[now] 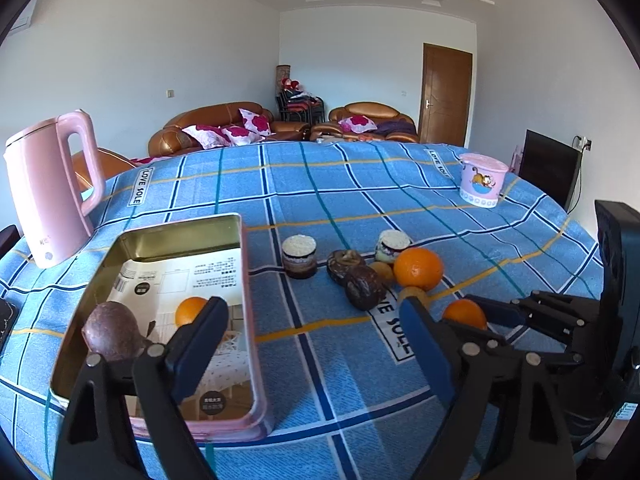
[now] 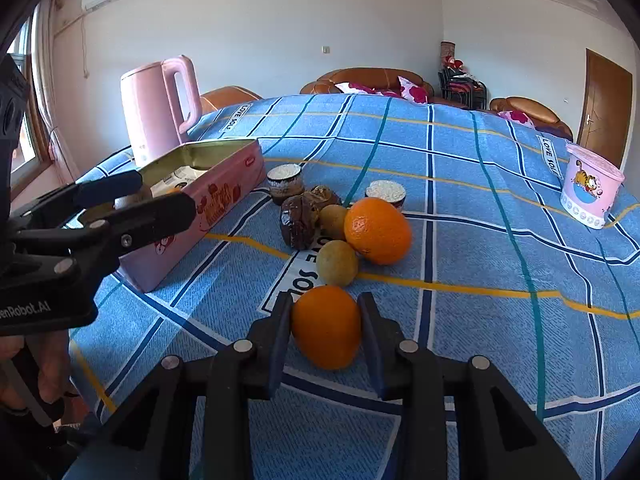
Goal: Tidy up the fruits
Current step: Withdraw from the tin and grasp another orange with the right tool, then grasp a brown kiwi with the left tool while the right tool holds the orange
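Observation:
My right gripper (image 2: 326, 306) is shut on a small orange (image 2: 326, 328) that rests on the blue checked tablecloth, nearest of the fruit pile. Just beyond it lie two yellow-green fruits (image 2: 338, 262), a large orange (image 2: 378, 230) and two dark brown lumps (image 2: 298, 220). My left gripper (image 1: 312, 308) stands open over the near right edge of the pink tin box (image 1: 250, 320), with nothing between its fingers. In the tin lie a dark purple fruit (image 1: 112, 332) and a small orange (image 1: 190, 310), partly hidden by the left finger.
Two small jars (image 1: 299, 256) (image 1: 392, 244) stand behind the pile. A pink kettle (image 1: 52, 192) stands at the far left beside the tin, a pink cartoon cup (image 1: 480, 178) at the far right. The round table drops off close to both grippers.

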The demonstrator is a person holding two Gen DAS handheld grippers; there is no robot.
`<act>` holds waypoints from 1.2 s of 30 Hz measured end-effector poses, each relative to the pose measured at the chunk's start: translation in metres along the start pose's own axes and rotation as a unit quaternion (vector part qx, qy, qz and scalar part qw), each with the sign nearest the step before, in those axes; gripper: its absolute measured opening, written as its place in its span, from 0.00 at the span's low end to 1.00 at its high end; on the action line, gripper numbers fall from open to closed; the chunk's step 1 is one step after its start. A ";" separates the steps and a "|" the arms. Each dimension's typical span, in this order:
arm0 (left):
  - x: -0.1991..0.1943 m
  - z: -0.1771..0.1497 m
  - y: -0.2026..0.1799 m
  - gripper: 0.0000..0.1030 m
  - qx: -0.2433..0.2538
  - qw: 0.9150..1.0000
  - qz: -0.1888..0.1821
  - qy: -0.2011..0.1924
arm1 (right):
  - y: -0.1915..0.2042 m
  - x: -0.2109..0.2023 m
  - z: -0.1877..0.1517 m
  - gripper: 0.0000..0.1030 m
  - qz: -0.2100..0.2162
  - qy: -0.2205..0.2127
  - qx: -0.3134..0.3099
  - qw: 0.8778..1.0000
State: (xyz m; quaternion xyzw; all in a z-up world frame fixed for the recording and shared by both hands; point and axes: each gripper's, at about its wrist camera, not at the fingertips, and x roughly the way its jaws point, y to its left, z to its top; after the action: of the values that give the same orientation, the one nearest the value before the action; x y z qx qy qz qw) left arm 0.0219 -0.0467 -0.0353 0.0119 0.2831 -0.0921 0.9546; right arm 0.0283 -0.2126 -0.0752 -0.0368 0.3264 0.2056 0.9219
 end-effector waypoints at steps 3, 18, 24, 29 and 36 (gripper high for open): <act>0.006 0.002 -0.010 0.78 0.003 1.000 -0.019 0.012 | -0.012 -0.009 0.004 0.34 -0.029 -0.023 0.012 0.999; 0.051 0.004 -0.062 0.39 0.035 0.992 -0.080 0.091 | -0.062 -0.017 0.007 0.34 -0.087 -0.034 0.064 0.994; 0.063 0.004 -0.073 0.34 0.045 0.990 -0.078 0.110 | -0.068 -0.015 0.007 0.34 -0.071 -0.025 0.078 0.994; 0.074 0.007 -0.072 0.34 0.037 0.990 -0.067 0.117 | -0.067 -0.013 0.006 0.34 -0.069 -0.019 0.076 0.995; 0.083 0.007 -0.070 0.27 0.029 0.989 -0.068 0.131 | -0.067 -0.010 0.007 0.34 -0.065 -0.011 0.072 0.995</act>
State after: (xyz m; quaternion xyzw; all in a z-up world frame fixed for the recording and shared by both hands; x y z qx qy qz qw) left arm 0.0816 -0.1305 -0.0722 0.0327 0.4030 -0.1624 0.9001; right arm 0.0522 -0.2758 -0.0682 0.0104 0.3273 0.1213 0.9371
